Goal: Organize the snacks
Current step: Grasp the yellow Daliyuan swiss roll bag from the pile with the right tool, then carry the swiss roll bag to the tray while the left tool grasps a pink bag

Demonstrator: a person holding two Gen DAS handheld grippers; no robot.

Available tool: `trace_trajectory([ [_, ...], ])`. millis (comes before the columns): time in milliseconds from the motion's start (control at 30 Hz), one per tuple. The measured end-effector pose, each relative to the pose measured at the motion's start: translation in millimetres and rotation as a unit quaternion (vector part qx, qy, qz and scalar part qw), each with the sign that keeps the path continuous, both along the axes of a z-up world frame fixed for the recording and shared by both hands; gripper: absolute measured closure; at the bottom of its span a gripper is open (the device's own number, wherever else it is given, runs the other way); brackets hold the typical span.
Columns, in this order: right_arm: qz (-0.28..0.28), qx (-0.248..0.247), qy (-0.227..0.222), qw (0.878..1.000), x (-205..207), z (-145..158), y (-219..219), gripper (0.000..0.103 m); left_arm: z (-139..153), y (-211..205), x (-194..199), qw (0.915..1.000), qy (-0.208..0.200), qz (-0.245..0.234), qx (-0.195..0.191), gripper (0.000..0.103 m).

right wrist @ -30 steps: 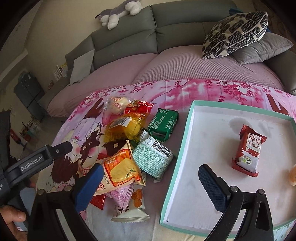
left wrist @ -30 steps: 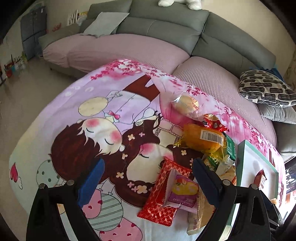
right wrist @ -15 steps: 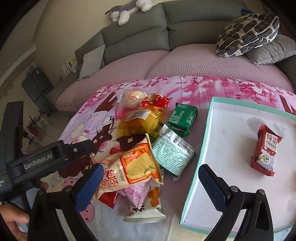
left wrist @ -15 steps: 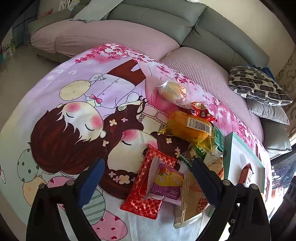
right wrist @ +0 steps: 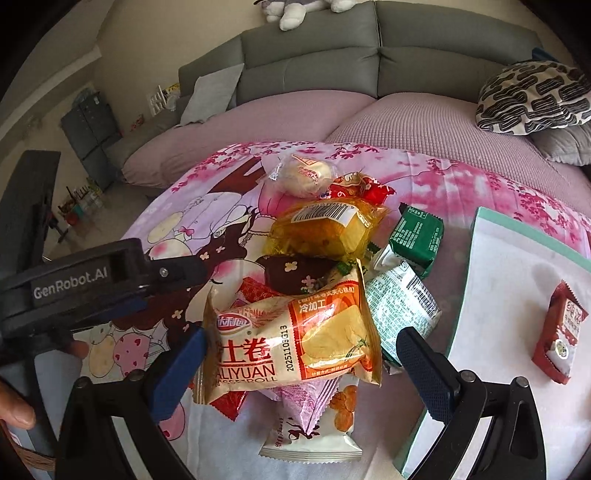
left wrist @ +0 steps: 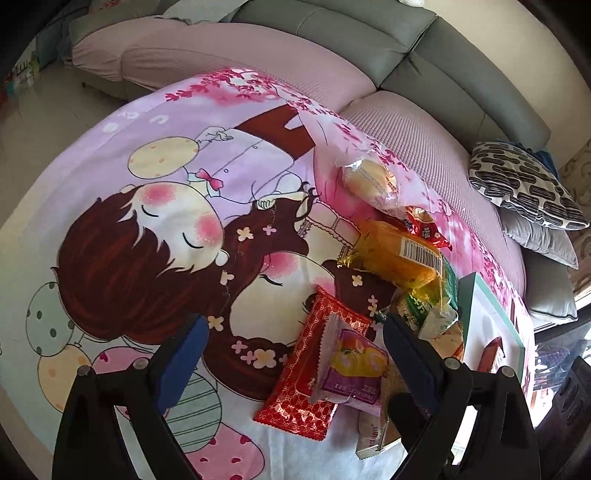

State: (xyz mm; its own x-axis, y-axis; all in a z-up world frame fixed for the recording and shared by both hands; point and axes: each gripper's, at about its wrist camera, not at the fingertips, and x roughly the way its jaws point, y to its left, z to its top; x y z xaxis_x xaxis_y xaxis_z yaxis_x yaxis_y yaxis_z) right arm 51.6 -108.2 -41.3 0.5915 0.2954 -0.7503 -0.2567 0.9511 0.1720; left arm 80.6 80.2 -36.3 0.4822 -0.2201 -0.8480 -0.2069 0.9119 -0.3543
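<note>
A heap of snack packets lies on the cartoon-printed cloth [left wrist: 155,229]. My right gripper [right wrist: 299,365] is open, its fingers on either side of a large orange-and-white roll packet [right wrist: 291,343] on top of the heap. Behind it lie a yellow cake packet [right wrist: 325,229], a pale round bun [right wrist: 303,173], a green packet [right wrist: 417,236] and a silver-green packet [right wrist: 402,310]. A red packet [right wrist: 561,332] lies in the teal-rimmed white tray [right wrist: 476,251]. My left gripper [left wrist: 295,354] is open, low over the cloth, with a red patterned packet [left wrist: 314,373] and a purple packet [left wrist: 351,373] between its fingers.
A grey and pink sofa [right wrist: 314,70] curves behind the table. A black-and-white patterned cushion [right wrist: 532,96] lies at the right, a plush toy [right wrist: 295,11] on the sofa back. A person's hand [right wrist: 14,406] holds the left gripper at the lower left of the right wrist view.
My right gripper has moved left, from the tray's edge to over the snack heap, and closer to the roll packet. My left gripper has moved forward and lower toward the red and purple packets.
</note>
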Motion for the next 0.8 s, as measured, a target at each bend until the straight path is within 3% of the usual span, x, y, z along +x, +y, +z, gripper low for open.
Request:
trace_trajectory([
  [67, 0.005, 0.005, -0.003, 1.0, -1.1, 1.6, 0.4, 0.015, -0.8, -2.2, 0.7, 1.0, 0.002, -0.004, -0.001, 0.007],
  [267, 0.006, 0.01, 0.001, 1.0, -2.1, 3.9, -0.3, 0.028, -3.2, -6.7, 2.7, 0.9999, 0.007, -0.013, -0.002, 0.007],
  [567, -0.026, 0.026, 0.007, 0.999, -6.5, 13.5, -22.7, 0.029, -3.5, -17.4, 5.2, 0.9994, 0.01, -0.033, -0.002, 0.007],
  [800, -0.084, 0.026, 0.013, 0.996, -13.4, 23.6, -62.8, 0.029, -4.7, -32.6, 7.1, 0.998, 0.015, -0.06, 0.006, 0.008],
])
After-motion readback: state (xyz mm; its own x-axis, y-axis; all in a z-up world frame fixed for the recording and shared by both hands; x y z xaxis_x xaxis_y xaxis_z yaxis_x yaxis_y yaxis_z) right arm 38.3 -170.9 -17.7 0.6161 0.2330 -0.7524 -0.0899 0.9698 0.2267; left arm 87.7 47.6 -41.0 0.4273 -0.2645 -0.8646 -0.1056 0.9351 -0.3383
